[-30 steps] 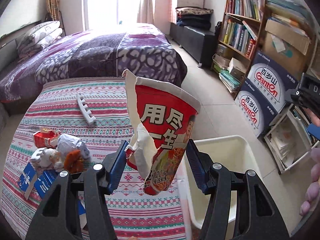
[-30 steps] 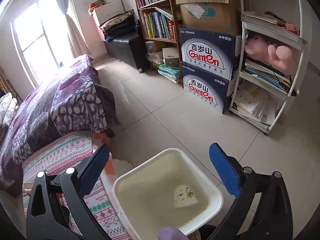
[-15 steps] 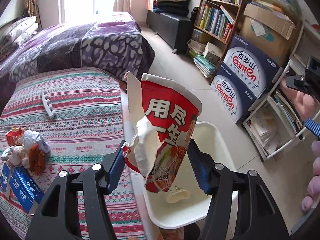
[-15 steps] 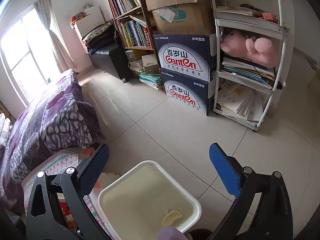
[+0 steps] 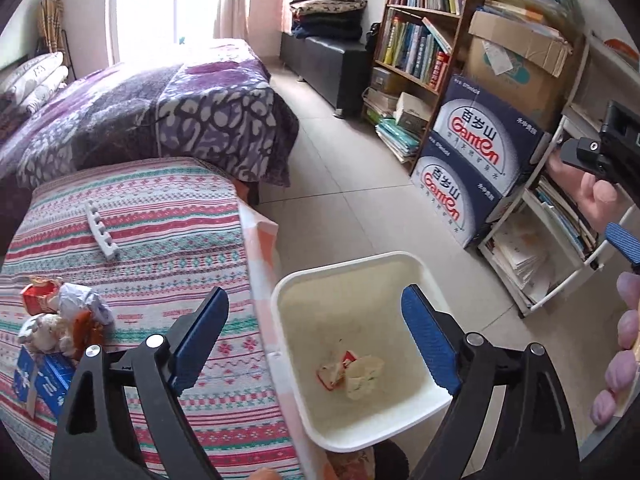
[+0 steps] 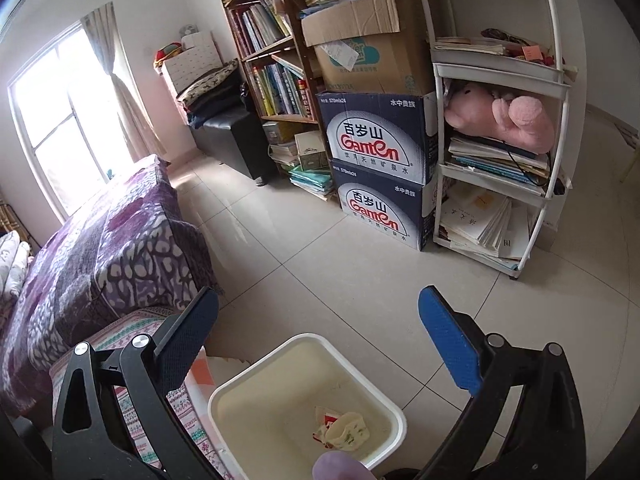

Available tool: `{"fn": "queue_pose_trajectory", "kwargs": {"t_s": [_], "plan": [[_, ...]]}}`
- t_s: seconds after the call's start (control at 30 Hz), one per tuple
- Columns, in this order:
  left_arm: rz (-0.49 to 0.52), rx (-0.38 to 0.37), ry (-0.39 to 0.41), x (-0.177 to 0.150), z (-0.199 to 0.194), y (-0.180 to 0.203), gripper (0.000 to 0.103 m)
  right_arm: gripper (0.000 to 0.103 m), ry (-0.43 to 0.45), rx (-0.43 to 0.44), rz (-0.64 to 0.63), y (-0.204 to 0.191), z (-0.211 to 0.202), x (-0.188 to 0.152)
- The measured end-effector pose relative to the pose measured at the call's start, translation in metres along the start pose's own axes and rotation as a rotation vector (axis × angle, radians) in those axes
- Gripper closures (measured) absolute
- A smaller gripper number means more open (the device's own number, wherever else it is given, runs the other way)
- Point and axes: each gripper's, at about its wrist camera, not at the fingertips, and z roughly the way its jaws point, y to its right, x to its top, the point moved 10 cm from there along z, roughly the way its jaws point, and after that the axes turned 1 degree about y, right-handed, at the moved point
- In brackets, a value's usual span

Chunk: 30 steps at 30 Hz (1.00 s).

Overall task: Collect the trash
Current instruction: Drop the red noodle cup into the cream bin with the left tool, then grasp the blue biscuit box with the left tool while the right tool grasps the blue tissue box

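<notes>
Spread wide and holding nothing, the left gripper (image 5: 314, 336) is seen above the white bin (image 5: 348, 276), where crumpled wrappers (image 5: 352, 370) lie on the bottom. More trash (image 5: 64, 320) is piled on the striped cloth (image 5: 160, 216) beside it. The right gripper (image 6: 318, 334) is likewise held fully open and empty over the bin.

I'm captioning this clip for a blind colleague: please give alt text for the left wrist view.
The open left hand-held gripper hangs over a white bin holding a torn red cup. More trash lies on the striped tablecloth.
</notes>
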Motion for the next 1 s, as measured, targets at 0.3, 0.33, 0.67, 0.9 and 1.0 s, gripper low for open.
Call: {"fn": "queue_pose_trajectory", "kwargs": {"t_s": [0.3,0.33,0.67,0.9,1.0], "plan": [[0.004,0.279,0.042,-0.008,-0.033,-0.098,0.015,0.007,0.011,0.069,-0.176,-0.071,-0.024,-0.031],[-0.011,0.297,0.034,-0.012,-0.035,-0.111,0.014,0.007,0.007,0.075,-0.197,-0.079,-0.025,-0.036],[-0.086,0.473,-0.042,-0.045,-0.053,-0.214,0.014,0.007,-0.054,0.147,-0.365,-0.145,-0.033,-0.092],[-0.1,0.525,-0.158,-0.068,-0.057,-0.28,0.014,0.007,-0.153,0.228,-0.488,-0.188,-0.036,-0.141],[-0.112,0.53,-0.232,-0.086,-0.057,-0.311,0.014,0.007,-0.195,0.271,-0.57,-0.21,-0.039,-0.168]]}}
